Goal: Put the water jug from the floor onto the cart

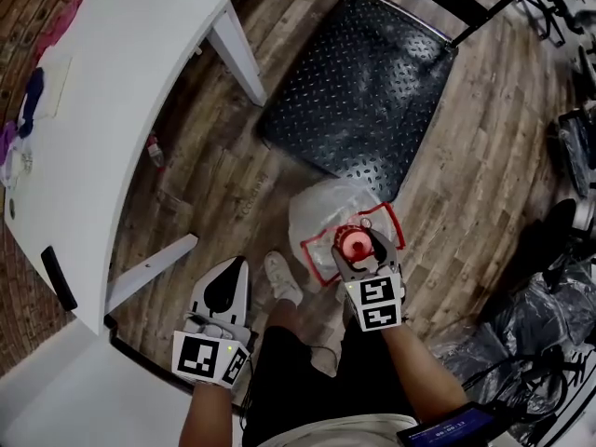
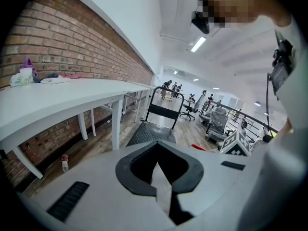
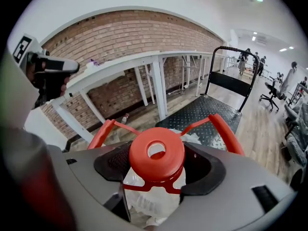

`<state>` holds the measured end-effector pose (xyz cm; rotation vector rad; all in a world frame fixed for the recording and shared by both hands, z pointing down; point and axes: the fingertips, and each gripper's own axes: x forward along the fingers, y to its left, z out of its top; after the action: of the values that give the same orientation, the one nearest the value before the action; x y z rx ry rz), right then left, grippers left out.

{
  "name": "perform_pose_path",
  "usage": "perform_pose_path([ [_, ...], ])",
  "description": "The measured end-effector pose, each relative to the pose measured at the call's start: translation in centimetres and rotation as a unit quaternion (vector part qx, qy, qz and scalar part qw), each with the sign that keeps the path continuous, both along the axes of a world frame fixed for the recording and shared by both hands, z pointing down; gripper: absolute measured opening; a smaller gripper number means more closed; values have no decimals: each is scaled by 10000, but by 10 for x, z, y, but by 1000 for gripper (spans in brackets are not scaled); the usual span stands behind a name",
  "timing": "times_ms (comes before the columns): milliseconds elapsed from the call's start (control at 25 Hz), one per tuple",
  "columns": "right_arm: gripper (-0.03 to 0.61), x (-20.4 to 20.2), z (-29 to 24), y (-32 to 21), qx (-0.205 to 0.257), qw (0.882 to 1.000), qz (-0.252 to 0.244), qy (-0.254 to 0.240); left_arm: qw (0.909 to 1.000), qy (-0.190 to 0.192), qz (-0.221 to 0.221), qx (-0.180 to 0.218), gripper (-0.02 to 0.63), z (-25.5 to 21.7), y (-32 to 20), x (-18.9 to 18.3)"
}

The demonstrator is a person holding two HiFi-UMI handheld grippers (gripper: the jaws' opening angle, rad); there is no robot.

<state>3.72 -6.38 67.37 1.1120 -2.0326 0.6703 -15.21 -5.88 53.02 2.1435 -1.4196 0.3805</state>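
The water jug [image 1: 328,214] is clear plastic with a red cap [image 1: 352,244] and a red carrying frame. It sits at the near edge of the black diamond-plate cart [image 1: 358,82]; whether it rests on the floor I cannot tell. My right gripper [image 1: 355,252] is shut on the jug's neck just under the cap [image 3: 156,153], and the right gripper [image 3: 156,171] looks over it toward the cart deck [image 3: 207,110]. My left gripper [image 1: 233,266] hangs low at the left, apart from the jug. The left gripper [image 2: 159,170] is shut and holds nothing.
A white table [image 1: 102,110] stands at the left, one leg reaching toward the cart. A small bottle [image 1: 155,152] lies on the wood floor beside it. Dark bags and cables [image 1: 549,315] crowd the right side. The person's shoe [image 1: 282,277] is beside the jug.
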Motion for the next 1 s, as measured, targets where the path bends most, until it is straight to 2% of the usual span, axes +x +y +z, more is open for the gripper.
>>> perform_pose_path([
  [400, 316, 22, -103, -40, 539, 9984, 119, -76, 9998, 33, -163, 107, -2, -3, -20, 6],
  [680, 316, 39, -124, -62, 592, 9977, 262, -216, 9997, 104, -120, 210, -2, -11, -32, 22],
  [1000, 315, 38, -152, -72, 792, 9958, 248, -378, 9998, 102, -65, 143, -2, -12, -34, 29],
])
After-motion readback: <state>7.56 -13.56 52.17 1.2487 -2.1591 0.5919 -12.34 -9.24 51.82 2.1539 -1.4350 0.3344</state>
